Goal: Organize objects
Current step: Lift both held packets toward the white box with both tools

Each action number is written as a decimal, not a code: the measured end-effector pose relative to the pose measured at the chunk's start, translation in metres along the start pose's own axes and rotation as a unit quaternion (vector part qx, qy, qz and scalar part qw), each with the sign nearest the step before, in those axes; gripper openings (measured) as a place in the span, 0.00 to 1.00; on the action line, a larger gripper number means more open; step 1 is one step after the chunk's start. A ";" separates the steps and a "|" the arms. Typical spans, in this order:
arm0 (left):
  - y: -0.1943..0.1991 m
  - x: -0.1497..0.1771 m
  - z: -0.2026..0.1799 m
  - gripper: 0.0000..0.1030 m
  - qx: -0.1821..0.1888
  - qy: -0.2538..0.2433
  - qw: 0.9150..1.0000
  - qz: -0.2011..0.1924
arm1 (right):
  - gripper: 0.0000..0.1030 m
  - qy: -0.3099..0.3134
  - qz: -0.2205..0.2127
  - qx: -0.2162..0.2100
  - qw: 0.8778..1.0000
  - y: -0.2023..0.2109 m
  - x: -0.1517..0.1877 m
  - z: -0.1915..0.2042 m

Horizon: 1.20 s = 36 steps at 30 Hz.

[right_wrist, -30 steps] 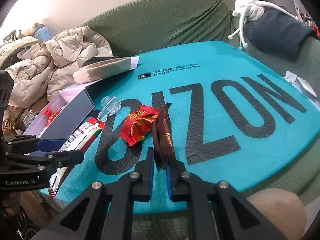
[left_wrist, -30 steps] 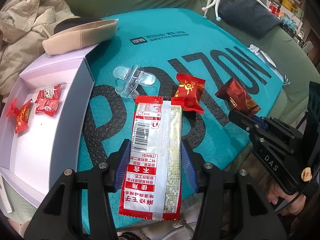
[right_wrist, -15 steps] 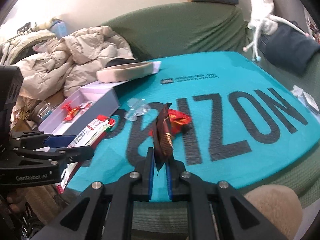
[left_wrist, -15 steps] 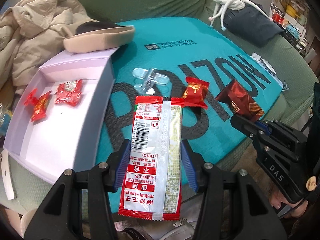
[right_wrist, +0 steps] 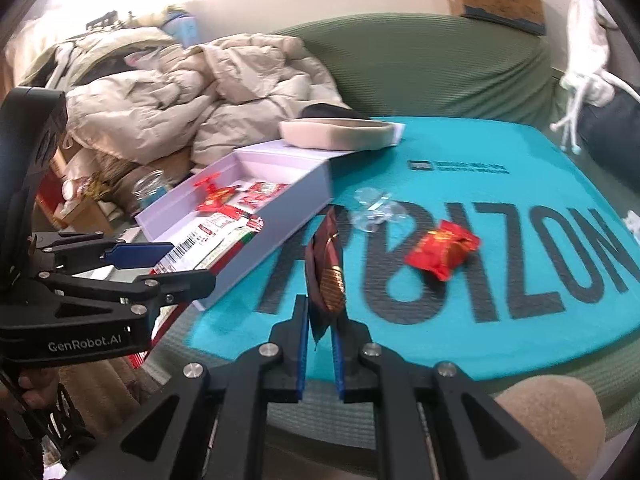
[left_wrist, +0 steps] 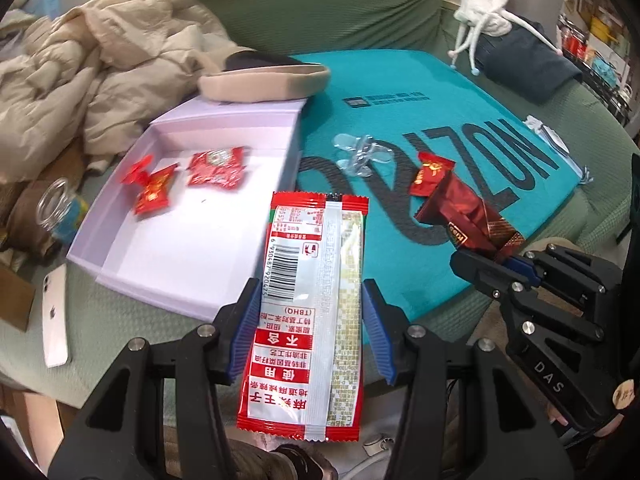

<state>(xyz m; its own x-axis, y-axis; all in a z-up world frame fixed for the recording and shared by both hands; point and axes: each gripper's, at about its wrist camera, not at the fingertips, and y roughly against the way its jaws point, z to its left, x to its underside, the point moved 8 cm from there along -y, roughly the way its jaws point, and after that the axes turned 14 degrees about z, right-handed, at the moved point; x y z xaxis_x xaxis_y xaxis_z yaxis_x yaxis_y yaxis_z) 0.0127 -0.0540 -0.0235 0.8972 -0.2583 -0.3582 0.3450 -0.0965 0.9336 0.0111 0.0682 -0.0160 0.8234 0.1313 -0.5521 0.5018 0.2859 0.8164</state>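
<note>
My left gripper (left_wrist: 310,292) is shut on a long red-and-silver snack packet (left_wrist: 316,240), gripped by its long edges. The packet hangs over the near right edge of an open lavender box (left_wrist: 192,248). Two red candies (left_wrist: 154,188) (left_wrist: 216,166) lie at the far end of that box. Just to the right, my right gripper (right_wrist: 320,312) is shut on a dark red candy (right_wrist: 326,272), held upright above the teal mat (right_wrist: 480,152). On the mat lie a bright red candy (right_wrist: 444,252) and a clear plastic clip (right_wrist: 374,212).
A beige shoe (left_wrist: 264,80) rests on the box's far rim. A beige jacket (left_wrist: 100,80) is heaped on the green sofa behind. A white phone (left_wrist: 54,320) and a glass jar (left_wrist: 60,208) lie left of the box. A dark cushion (left_wrist: 528,68) sits far right.
Both grippers have moved left and slightly up with their loads, from over the mat towards the box. The packet now overlaps the box's edge. Neither grip has changed.
</note>
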 end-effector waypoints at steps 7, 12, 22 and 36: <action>0.025 0.019 0.026 0.47 -0.005 0.026 0.999 -0.018 | 0.10 0.041 -0.001 -0.025 0.999 0.013 0.004 0.044; 0.035 0.030 0.036 0.47 -0.003 0.041 0.999 -0.024 | 0.10 0.065 0.000 -0.036 0.997 0.023 0.005 0.066; 0.053 0.030 0.041 0.47 -0.020 0.064 0.997 -0.035 | 0.10 0.118 0.004 -0.063 0.991 0.039 0.002 0.090; 0.042 0.024 0.059 0.47 -0.020 0.117 0.993 -0.020 | 0.10 0.160 0.022 -0.105 0.981 0.029 -0.019 0.104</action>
<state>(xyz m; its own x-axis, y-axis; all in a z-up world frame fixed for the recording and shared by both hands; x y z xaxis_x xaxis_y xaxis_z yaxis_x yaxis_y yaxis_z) 0.0325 -0.1206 0.0077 0.9201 -0.0236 -0.3909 0.3889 -0.0624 0.9192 0.0376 -0.0249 0.0359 0.7009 0.4291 -0.5698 0.3742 0.4589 0.8059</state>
